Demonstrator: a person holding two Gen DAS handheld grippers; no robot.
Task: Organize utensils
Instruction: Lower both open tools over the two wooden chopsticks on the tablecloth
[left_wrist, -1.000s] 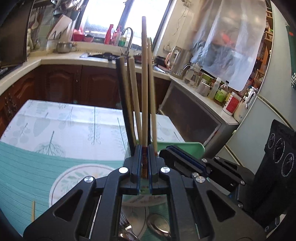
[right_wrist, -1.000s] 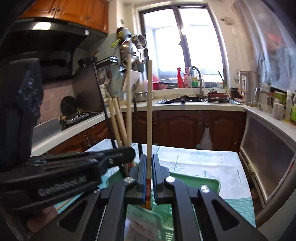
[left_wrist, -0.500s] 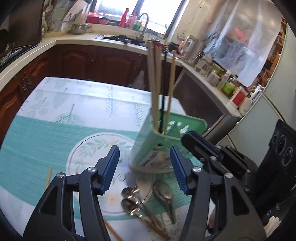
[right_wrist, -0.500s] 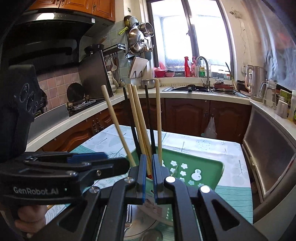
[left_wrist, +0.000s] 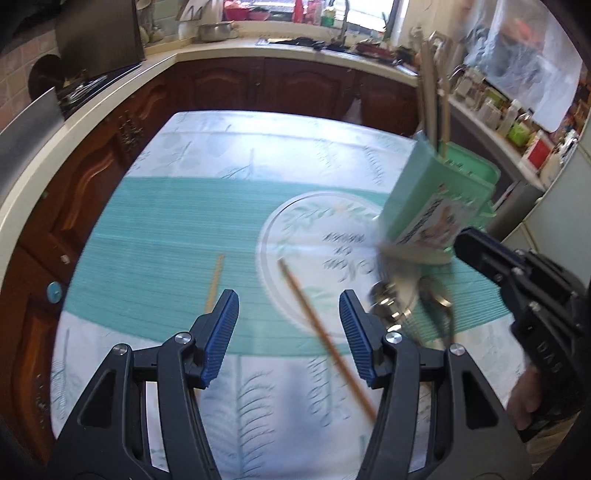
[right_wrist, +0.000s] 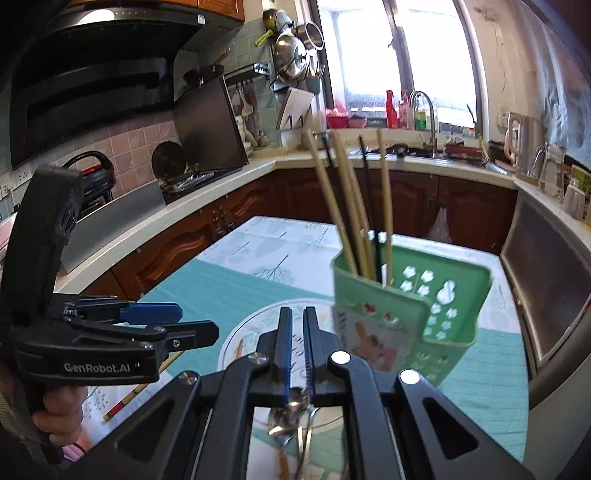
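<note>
gaping empty, the left gripper (left_wrist: 288, 332) straddles a light, stiff, slippery chopstick (left_wrist: 325, 339); pinch mid-shaft. right gripper (right_wrist: 297, 350) closed, empty.

Wooden chopsticks (right_wrist: 347, 206) stand in a smooth green plastic holder (right_wrist: 454, 295). Shiny metal spoons (left_wrist: 395, 299) lie on a printed, glossy cloth (left_wrist: 166, 236). The cabinets (left_wrist: 303, 85) are dark polished wood.

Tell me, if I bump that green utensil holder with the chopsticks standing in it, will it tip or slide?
The green utensil holder looks like thin perforated plastic, so probably light and easily slid. The tall chopsticks lean out well above its rim, likely making it top-heavy and apt to tip. The smooth tablecloth probably offers little grip.
</note>
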